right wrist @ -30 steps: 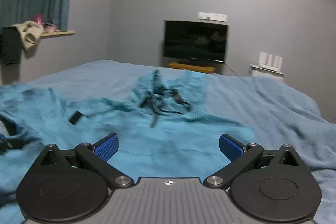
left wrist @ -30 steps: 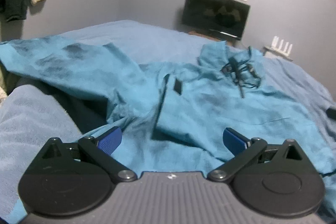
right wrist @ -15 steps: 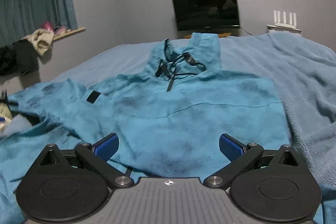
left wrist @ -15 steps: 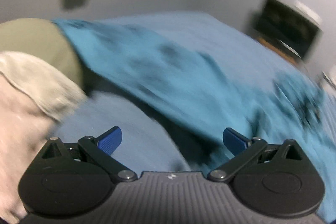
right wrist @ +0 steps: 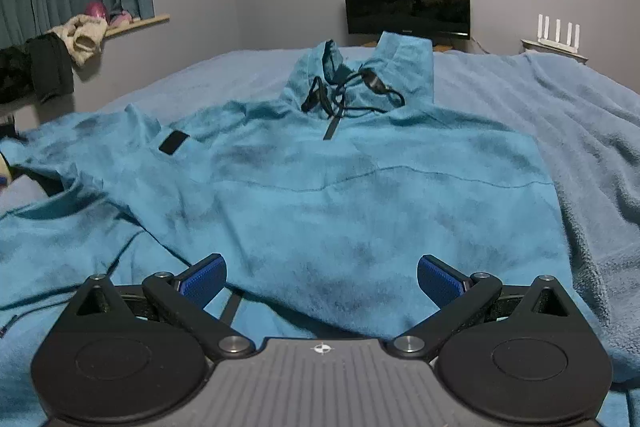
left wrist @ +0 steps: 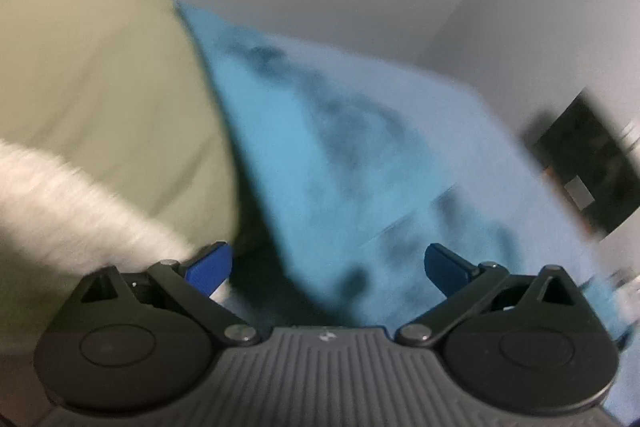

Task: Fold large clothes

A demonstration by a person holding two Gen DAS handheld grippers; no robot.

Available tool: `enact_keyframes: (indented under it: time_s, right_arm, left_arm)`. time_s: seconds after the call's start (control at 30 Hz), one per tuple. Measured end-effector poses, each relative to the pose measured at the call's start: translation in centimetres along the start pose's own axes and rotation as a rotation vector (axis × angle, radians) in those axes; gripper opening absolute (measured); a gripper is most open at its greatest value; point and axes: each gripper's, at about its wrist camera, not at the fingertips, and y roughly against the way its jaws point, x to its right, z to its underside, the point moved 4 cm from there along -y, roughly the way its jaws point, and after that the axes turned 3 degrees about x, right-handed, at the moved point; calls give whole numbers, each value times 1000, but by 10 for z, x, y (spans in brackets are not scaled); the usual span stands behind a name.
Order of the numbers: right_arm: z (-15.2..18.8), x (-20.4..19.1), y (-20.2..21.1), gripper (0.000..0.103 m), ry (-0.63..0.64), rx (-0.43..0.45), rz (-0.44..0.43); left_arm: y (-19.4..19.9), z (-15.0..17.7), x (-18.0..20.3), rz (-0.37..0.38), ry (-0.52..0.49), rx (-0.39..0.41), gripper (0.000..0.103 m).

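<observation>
We judged the fold had barely begun: the teal hoodie (right wrist: 360,195) lay spread face-up across the bed (right wrist: 580,115), its hood and dark drawstrings at the far end towards the black screen (right wrist: 406,1), its body flat and one side still sprawling off to the left. Our right tool (right wrist: 318,277) hung just above the near hem with both blue pads wide apart and nothing between them. Our left tool (left wrist: 328,265) was likewise open and empty; its view was tilted and smeared, but we could make out a long reach of the same teal fabric (left wrist: 320,147) running ahead of it, with a pale olive shape and something white and fuzzy close on its left, neither of which we could identify.

The step in hand seemed to be picking where to grip. The next move, we reckoned, called for the left tool to settle on the outlying sleeve or side edge and close on it, while the right pinned or took the hem, so that side could be carried across the body.
</observation>
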Motion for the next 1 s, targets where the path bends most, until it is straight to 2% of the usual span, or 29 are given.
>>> enact_keyframes:
  time_s: [0.07,0.2,0.33,0.47,0.53,0.57,0.63,0.67,0.7,0.8,0.9,1.0]
  right_arm:
    - [2,-1,-5,103,8,-13,5]
    - [5,-2,-14,103,21,-30,-1]
    - [8,-7,-23,103,42,-45,-17]
    - [11,-11,-27,103,70,-53,-28]
    - [12,-10,-28,103,74,-51,-33]
    - [11,-10,-28,103,70,-50,-36]
    - [11,-8,-28,103,60,-45,-40]
    - [10,-8,-28,103,55,-40,-41]
    - [9,-8,-27,103,52,-34,-43]
    - [7,-7,-23,103,45,-15,-46]
    - [4,-5,-19,103,34,6,-37]
    - [2,2,-17,103,16,24,-2]
  left_arm:
    - [-1,-9,5,21,4,33,103]
    - [-13,-17,11,-40,-27,50,103]
    - [-16,-8,3,-89,-7,164,103]
    - [-37,4,18,-213,-149,132,103]
    - [-39,4,21,-220,-174,123,103]
    - [-36,3,21,-205,-147,136,98]
    - [-34,-1,17,-161,-77,158,50]
    - [-33,-4,15,-136,-38,138,18]
    - [-30,-7,12,-128,-7,130,8]
    - [-13,-16,12,-75,-13,167,1]
    - [9,-19,28,-62,-96,233,0]
    - [32,-15,64,-23,-223,304,0]
